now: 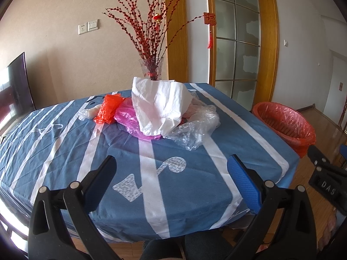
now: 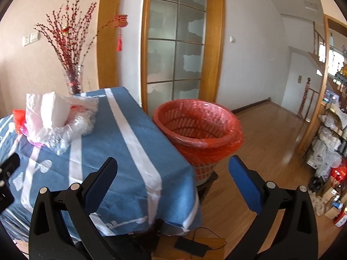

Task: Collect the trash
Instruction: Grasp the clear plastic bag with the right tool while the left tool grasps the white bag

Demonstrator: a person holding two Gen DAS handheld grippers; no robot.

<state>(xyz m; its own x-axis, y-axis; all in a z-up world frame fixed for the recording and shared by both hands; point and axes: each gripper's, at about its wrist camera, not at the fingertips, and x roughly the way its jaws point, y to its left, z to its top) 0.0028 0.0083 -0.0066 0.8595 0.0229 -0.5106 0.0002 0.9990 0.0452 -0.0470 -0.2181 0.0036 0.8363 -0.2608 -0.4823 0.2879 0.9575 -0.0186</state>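
A heap of plastic bags lies mid-table on the blue striped cloth (image 1: pixel 177 195): a white bag (image 1: pixel 158 106) on top, a pink one (image 1: pixel 128 119) under it, an orange-red one (image 1: pixel 109 108) to the left, clear film (image 1: pixel 195 130) to the right. The white bag (image 2: pixel 45 112) and clear film (image 2: pixel 65 134) also show in the right wrist view. A red-lined bin (image 1: pixel 284 123) (image 2: pixel 197 127) stands beside the table's right edge. My left gripper (image 1: pixel 171 169) hovers open, short of the heap. My right gripper (image 2: pixel 173 169) is open over the table's right corner, empty.
A glass vase of red branches (image 1: pixel 151 69) stands at the table's far edge behind the heap. A wood-framed glass door (image 2: pixel 175 47) is behind the bin. Cluttered shelves (image 2: pixel 329 143) line the right wall. A dark device with a cable (image 2: pixel 192 247) lies on a low board.
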